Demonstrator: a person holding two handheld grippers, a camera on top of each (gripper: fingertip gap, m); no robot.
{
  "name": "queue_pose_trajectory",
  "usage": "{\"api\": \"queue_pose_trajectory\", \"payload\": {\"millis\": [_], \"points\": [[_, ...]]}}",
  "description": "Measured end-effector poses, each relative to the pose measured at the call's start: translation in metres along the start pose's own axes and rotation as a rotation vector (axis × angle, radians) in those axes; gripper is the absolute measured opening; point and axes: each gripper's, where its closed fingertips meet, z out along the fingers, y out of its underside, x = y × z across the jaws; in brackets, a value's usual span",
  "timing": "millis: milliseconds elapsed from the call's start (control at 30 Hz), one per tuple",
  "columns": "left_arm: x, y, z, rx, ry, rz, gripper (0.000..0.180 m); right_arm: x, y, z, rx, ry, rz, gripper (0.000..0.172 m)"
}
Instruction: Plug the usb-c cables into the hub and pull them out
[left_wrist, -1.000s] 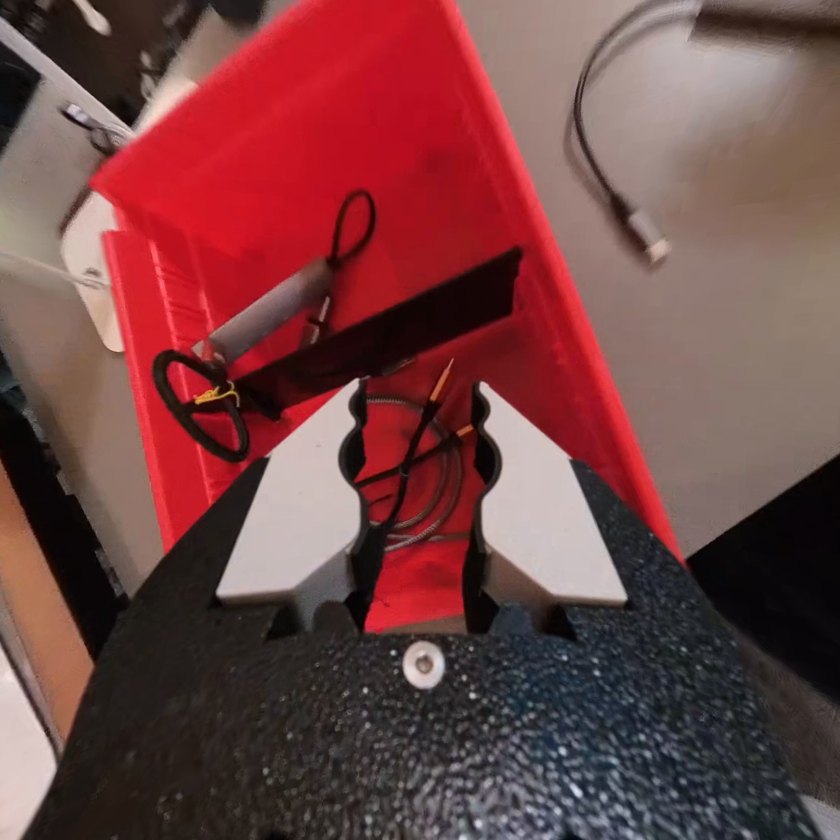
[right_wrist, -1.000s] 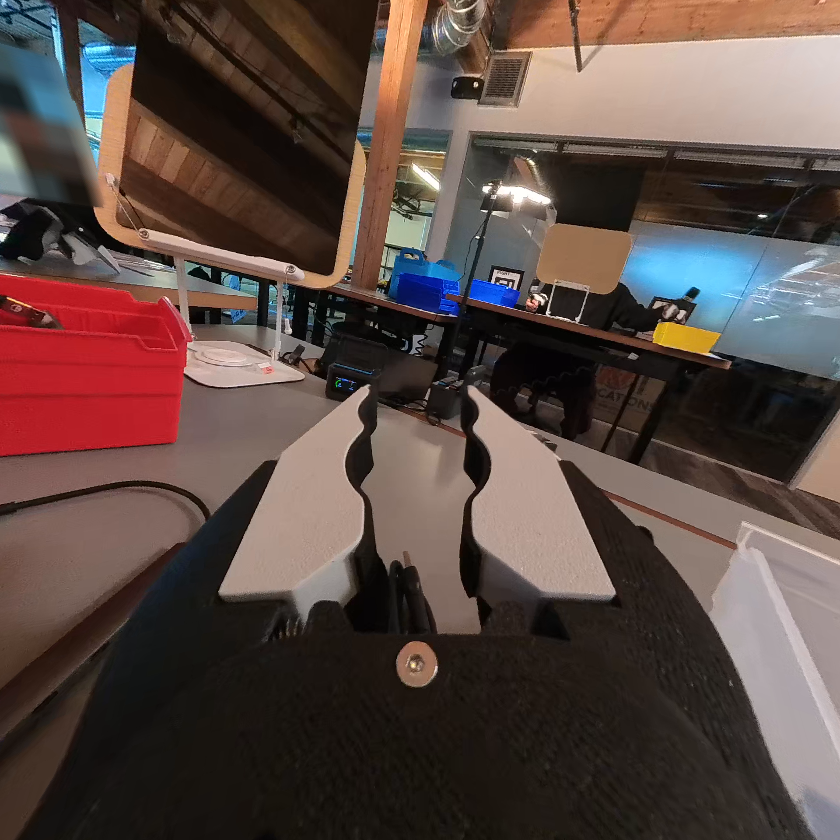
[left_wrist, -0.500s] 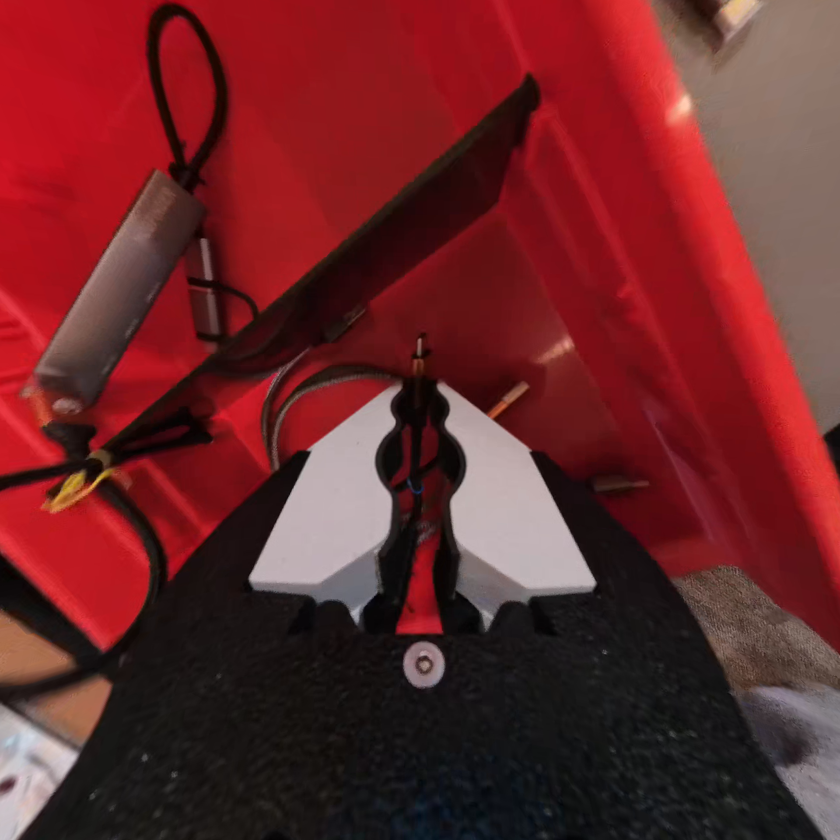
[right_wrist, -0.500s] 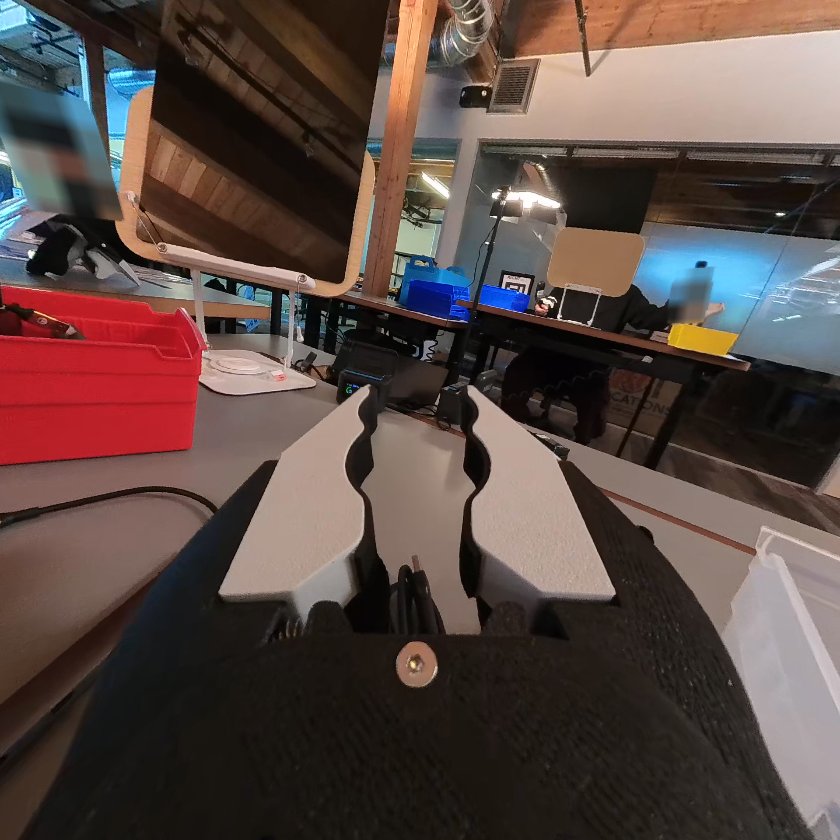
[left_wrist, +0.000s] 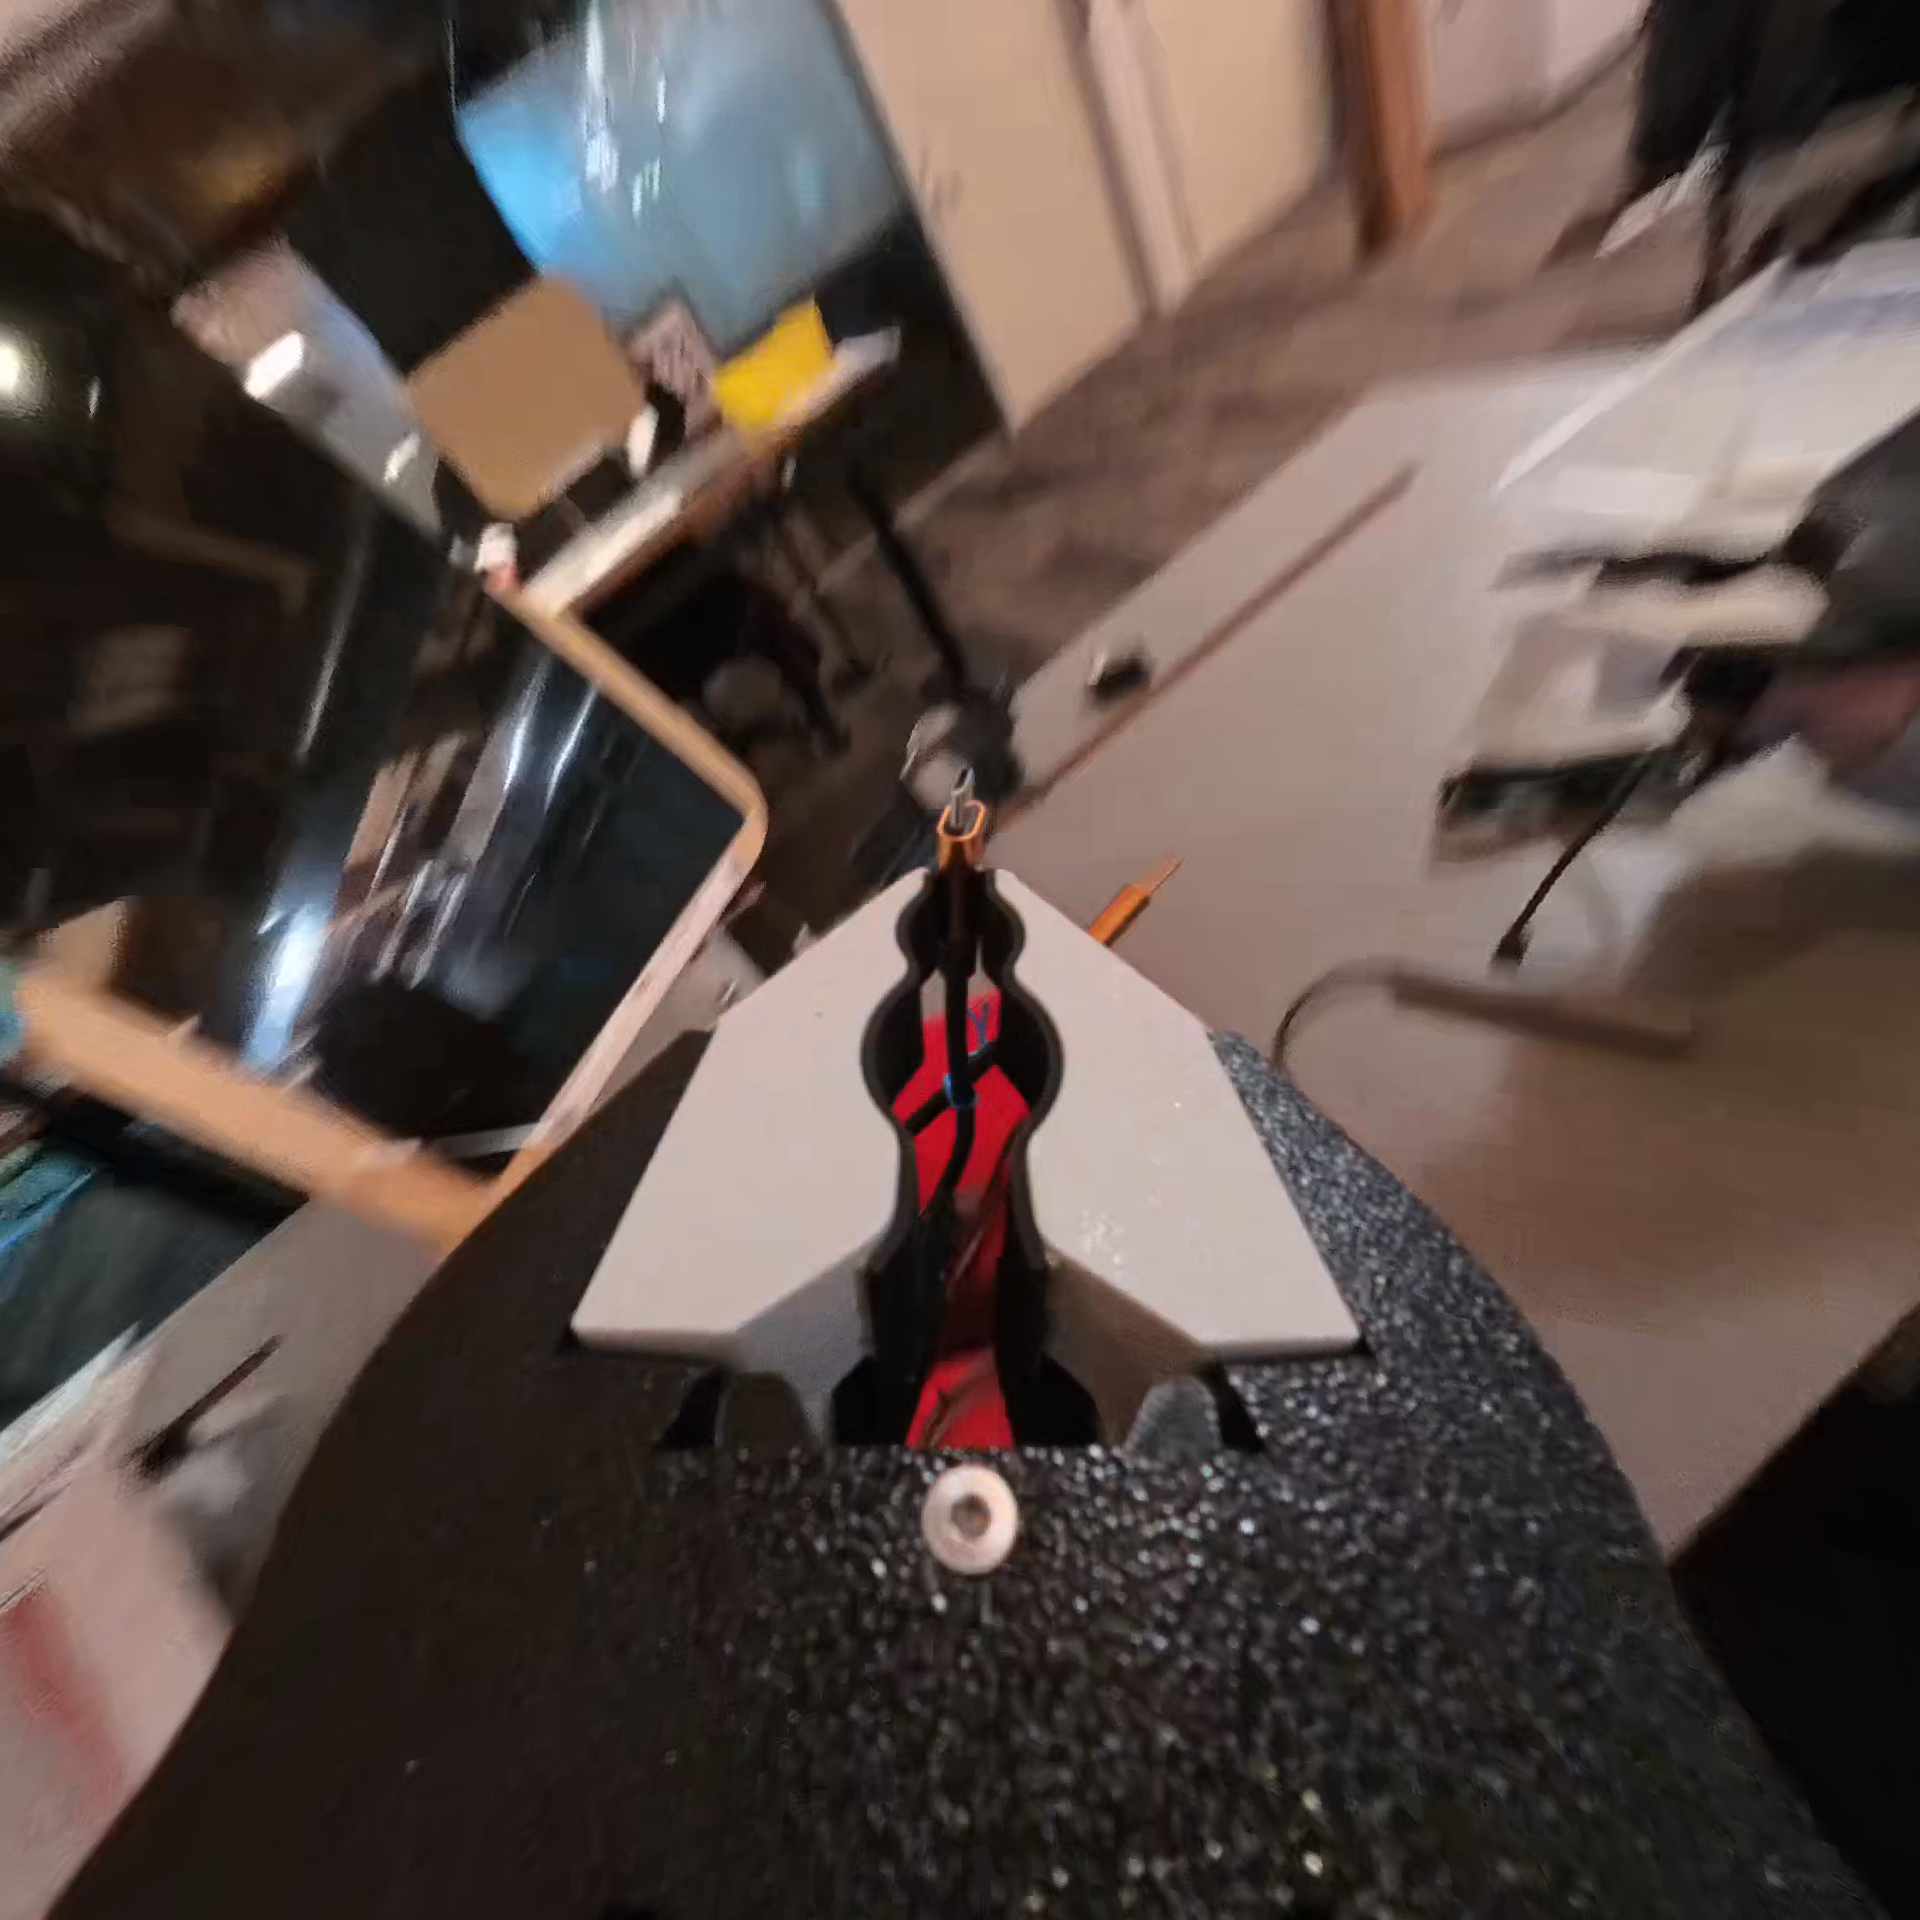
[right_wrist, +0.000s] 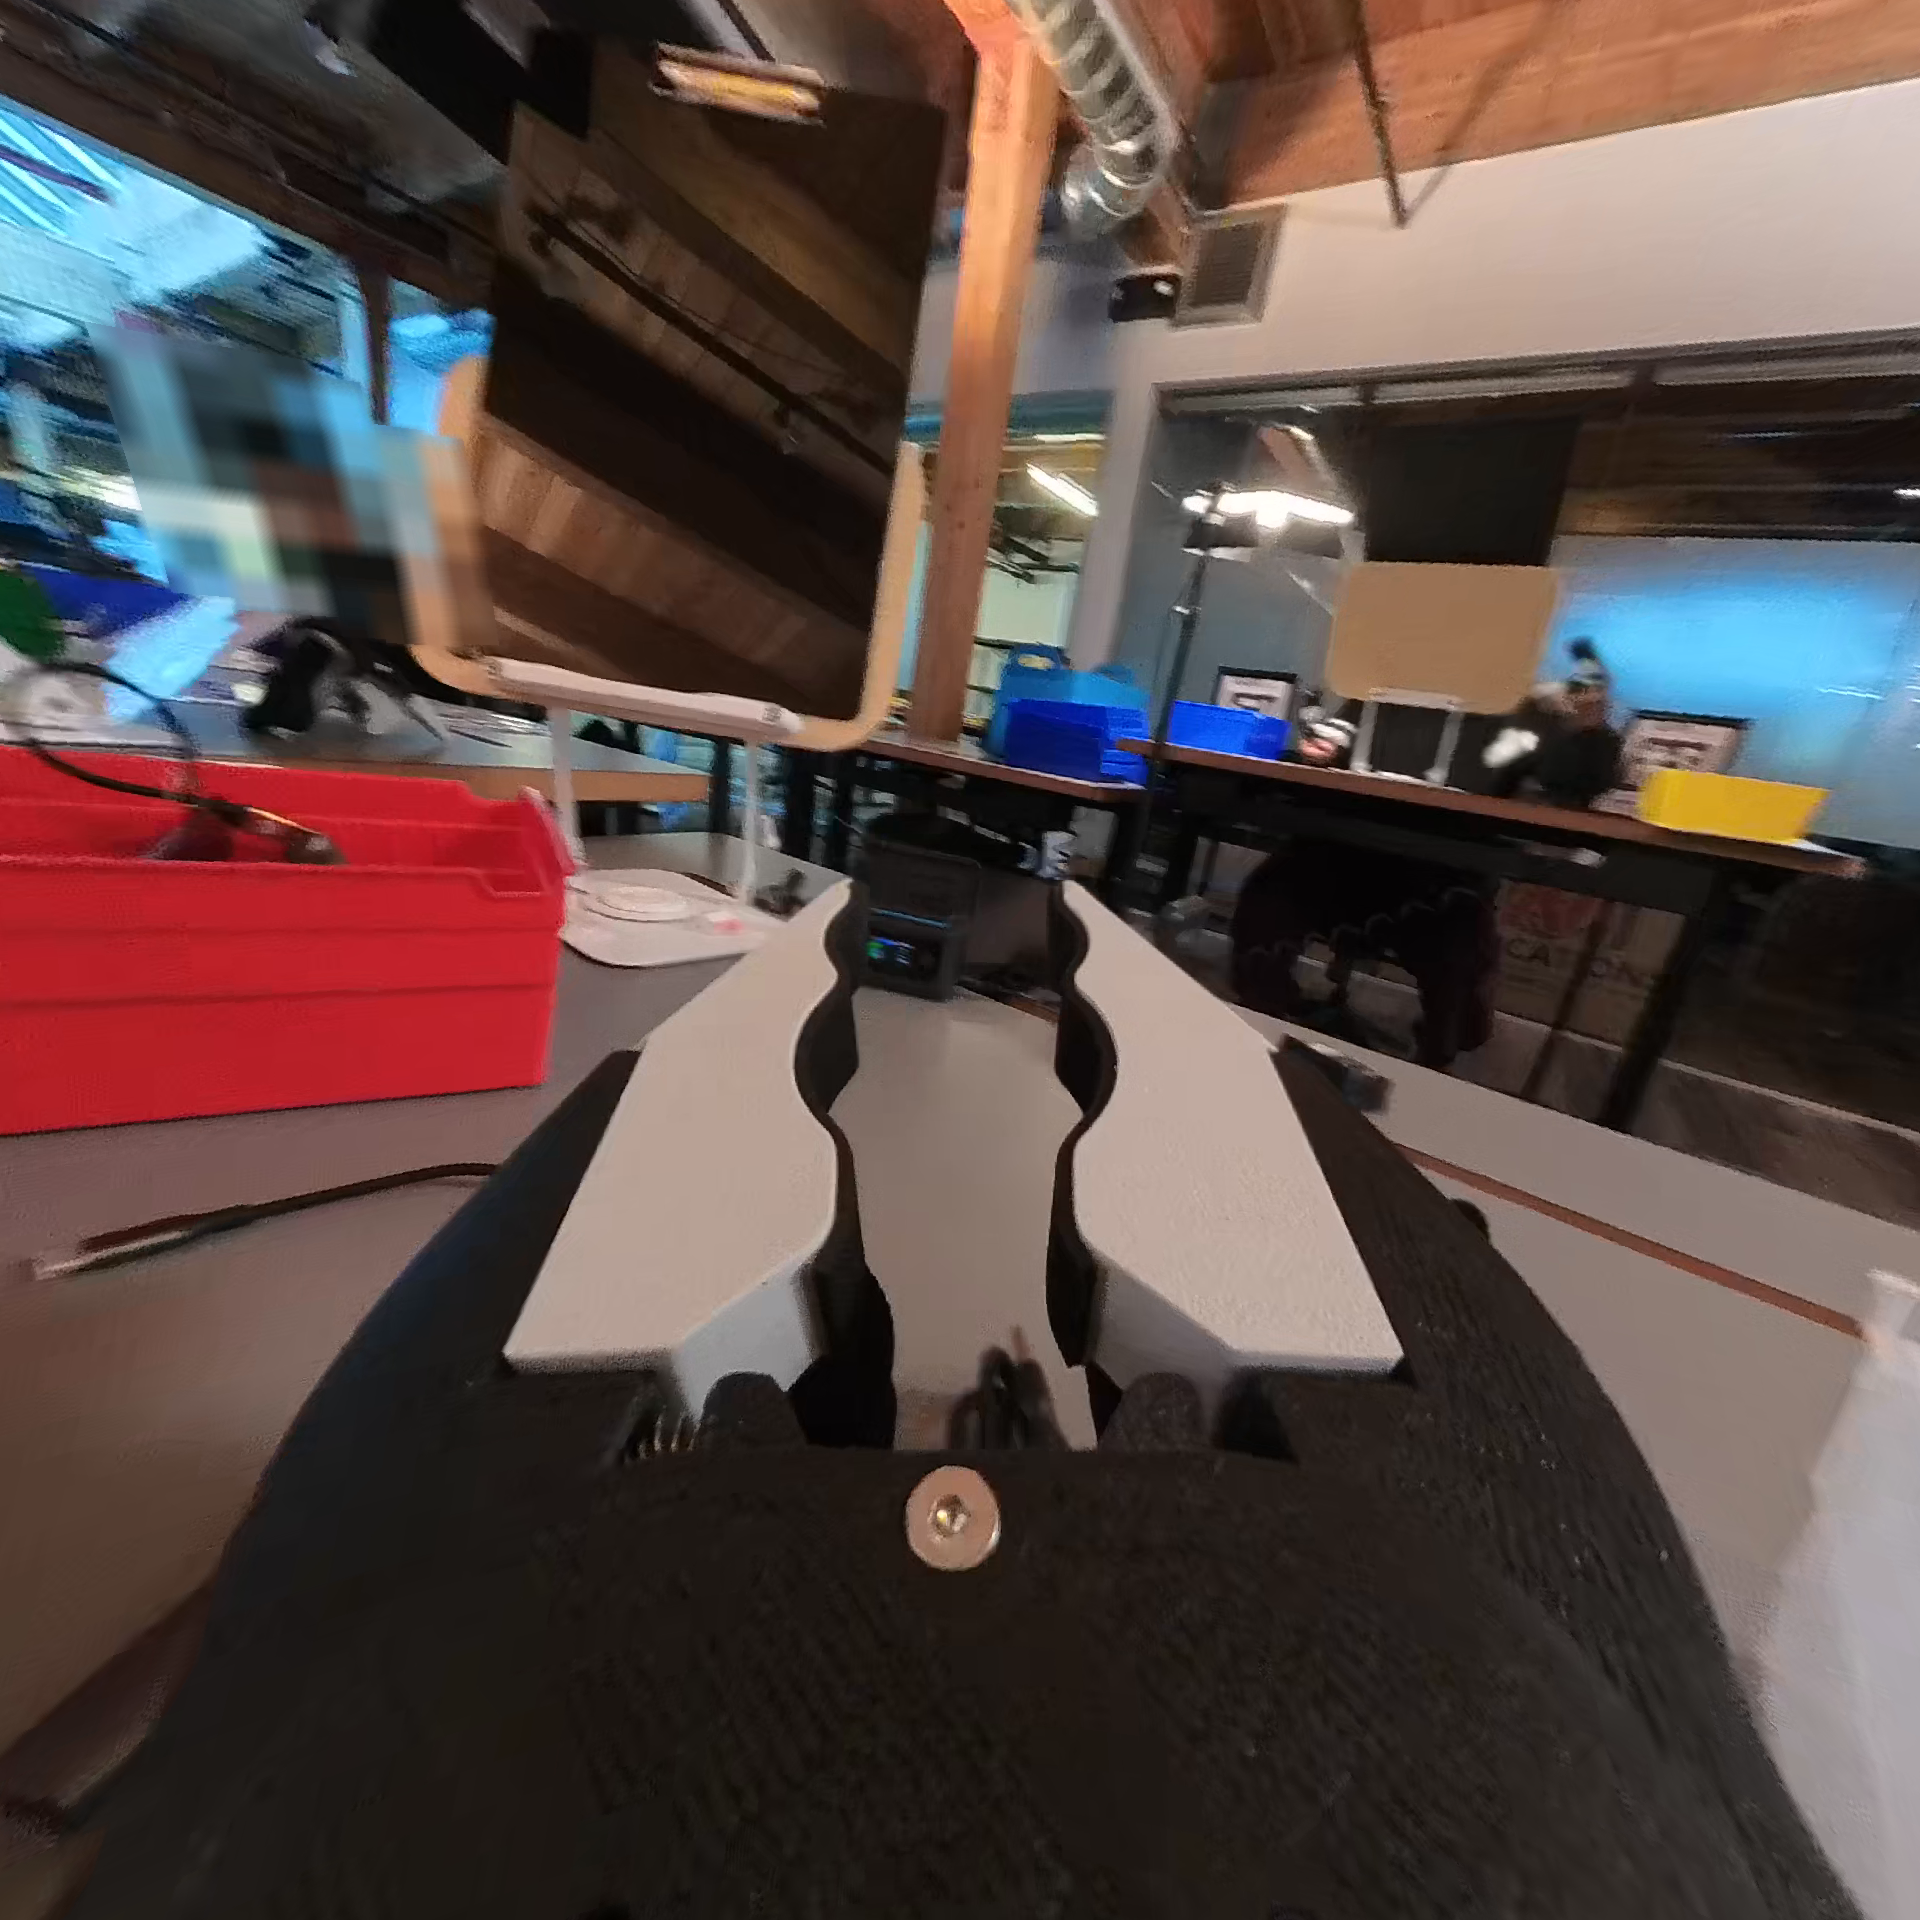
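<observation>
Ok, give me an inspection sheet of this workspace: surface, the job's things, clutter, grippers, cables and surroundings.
Surface: grey table, mostly bare.
Job's things: black usb-c cable with an orange collar and metal plug in the left gripper; hub not seen in these views.
Clutter: red bin at left with cables poking out; white stand base; clear plastic bin at right.
Grippers: left gripper shut on the cable just behind its plug; right gripper open, nothing between its fingertips.
Cables: a second orange-tipped plug beside the left fingers; a black cable lying on the table.
Surroundings: workshop with further tables, blue bins, a yellow bin and a seated person.
</observation>
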Motion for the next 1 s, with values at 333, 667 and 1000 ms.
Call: {"api": "queue_pose_trajectory", "payload": {"millis": [333, 667, 1000], "points": [[0.132, -0.091, 0.1, 0.615, 0.431, -0.467, 0.005, -0.089, -0.102, -0.026, 0.256, -0.476, 0.266, 0.048], [0.208, -0.081, 0.126, 0.682, 0.801, -0.713, 0.004, -0.089, -0.093, -0.037, 0.111, -0.549, 0.213, 0.005], [0.225, -0.023, 0.125, 0.333, 0.561, -0.098, 0.051, -0.073, -0.055, -0.067, -0.133, -0.656, -0.077, 0.005]]}}
